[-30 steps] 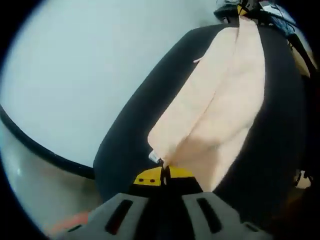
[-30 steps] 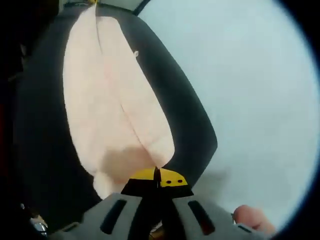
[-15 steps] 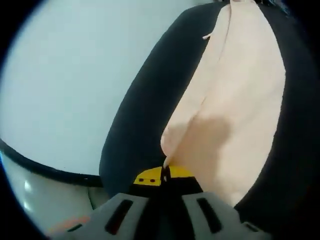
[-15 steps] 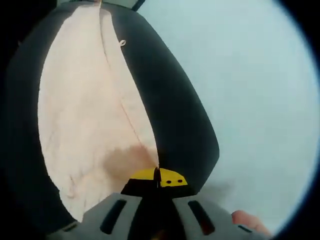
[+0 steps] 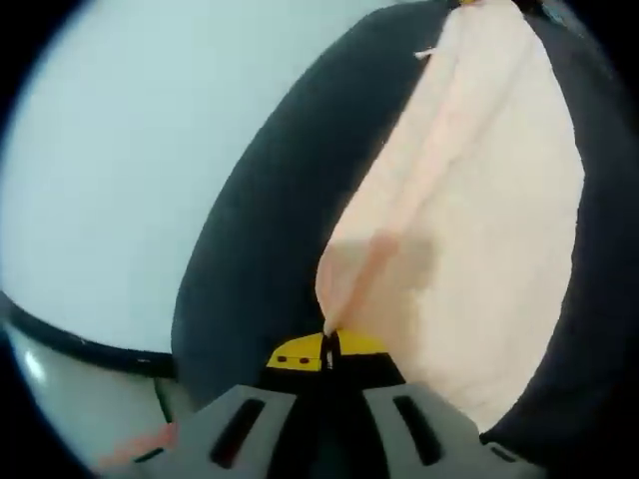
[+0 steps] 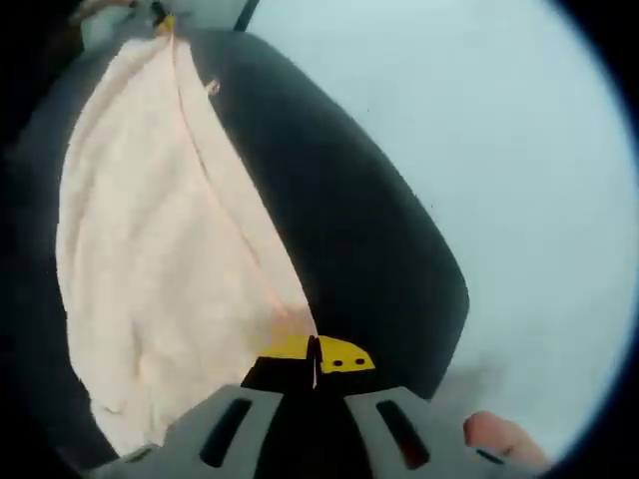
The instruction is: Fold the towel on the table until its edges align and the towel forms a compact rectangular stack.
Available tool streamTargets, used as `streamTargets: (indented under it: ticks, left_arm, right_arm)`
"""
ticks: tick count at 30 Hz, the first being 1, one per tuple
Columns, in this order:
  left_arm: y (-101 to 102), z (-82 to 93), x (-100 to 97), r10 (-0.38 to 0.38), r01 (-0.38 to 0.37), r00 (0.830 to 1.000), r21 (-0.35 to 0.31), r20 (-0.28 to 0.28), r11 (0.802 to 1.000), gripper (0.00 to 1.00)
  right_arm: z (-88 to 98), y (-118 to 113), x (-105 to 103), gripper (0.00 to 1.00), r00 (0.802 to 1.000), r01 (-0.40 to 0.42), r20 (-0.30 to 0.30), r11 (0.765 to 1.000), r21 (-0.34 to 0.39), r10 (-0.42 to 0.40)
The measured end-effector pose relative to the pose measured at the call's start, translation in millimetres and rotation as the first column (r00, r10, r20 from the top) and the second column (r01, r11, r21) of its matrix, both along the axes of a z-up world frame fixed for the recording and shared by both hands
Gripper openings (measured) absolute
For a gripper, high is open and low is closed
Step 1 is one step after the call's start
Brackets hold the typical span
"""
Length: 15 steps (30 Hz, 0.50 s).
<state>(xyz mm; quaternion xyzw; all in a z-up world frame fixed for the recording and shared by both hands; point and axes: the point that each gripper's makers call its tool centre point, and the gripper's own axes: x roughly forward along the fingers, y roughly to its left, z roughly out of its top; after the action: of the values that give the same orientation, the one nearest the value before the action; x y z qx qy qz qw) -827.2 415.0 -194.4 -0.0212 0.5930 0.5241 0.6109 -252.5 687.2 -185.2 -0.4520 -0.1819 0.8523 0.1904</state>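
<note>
A peach towel (image 5: 479, 220) stretches over the black table top (image 5: 270, 249), doubled along a long fold. In the left gripper view my left gripper (image 5: 326, 344) is shut on the towel's near corner, yellow tips together. The cloth runs away to the upper right. In the right gripper view my right gripper (image 6: 315, 354) is shut on another corner of the same towel (image 6: 150, 259), above the black table (image 6: 369, 259). At the far end of that held edge the left gripper's yellow tip (image 6: 163, 22) shows. A small tag (image 6: 212, 88) sticks out near it.
A pale blue-white surface (image 5: 150, 150) lies beyond the table's edge, crossed by a dark curved band (image 5: 70, 339). Something orange (image 5: 140, 444) sits low left. A person's fingertip (image 6: 499, 439) shows beside my right gripper.
The towel now spreads wider and flatter over the black top in both views, and the fold line has straightened. Both grippers have stayed shut on their corners.
</note>
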Motion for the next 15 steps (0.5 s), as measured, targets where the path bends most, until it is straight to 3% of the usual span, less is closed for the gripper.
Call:
streamTargets:
  ticks: [4, 5, 6, 8, 10, 12, 14, 15]
  left_arm:
    - [5, 2.1, -4.8, 0.015, -0.016, 1.000, 0.033, 0.021, 0.999, 0.00]
    - [5, 1.9, -5.4, 0.013, -0.013, 1.000, 0.034, 0.014, 0.999, 0.00]
    - [5, 1.4, -3.8, 0.010, -0.011, 1.000, 0.033, 0.009, 0.999, 0.00]
    - [5, -0.5, -4.4, 0.007, -0.007, 1.000, 0.031, 0.001, 0.999, 0.00]
    - [6, -1.7, -3.8, -0.010, 0.011, 1.000, 0.025, -0.028, 1.000, 0.00]
    - [5, -1.5, 1.5, -0.021, 0.022, 0.999, 0.021, -0.040, 1.000, 0.00]
    - [7, 0.8, 1.5, -0.029, 0.030, 0.999, 0.024, -0.036, 0.999, 0.00]
    - [7, 1.2, 1.1, -0.027, 0.027, 0.999, 0.025, -0.035, 0.999, 0.00]
  right_arm:
    - [16.4, -2, -11, 0.00, 0.991, 0.062, -0.111, 0.990, -0.125, -0.076]
    - [12.4, 0, -10, 0.03, 0.993, 0.063, -0.091, 0.984, -0.165, -0.079]
    - [7.9, 1, -10, 0.09, 0.996, 0.041, -0.069, 0.987, -0.156, -0.053]
    - [-9.0, -9, -2, 0.10, 0.999, -0.024, 0.037, 0.990, -0.140, 0.029]
    - [-21.6, -6, 5, 0.10, 0.996, -0.022, 0.082, 0.989, -0.148, 0.035]
    - [-33.0, 3, 17, 0.14, 0.995, 0.049, 0.094, 0.986, -0.161, -0.034]
    - [-40.0, 1, 17, 0.15, 0.992, 0.126, 0.046, 0.959, -0.255, -0.118]
    - [-39.6, 2, 17, 0.10, 0.992, 0.127, 0.035, 0.955, -0.269, -0.122]
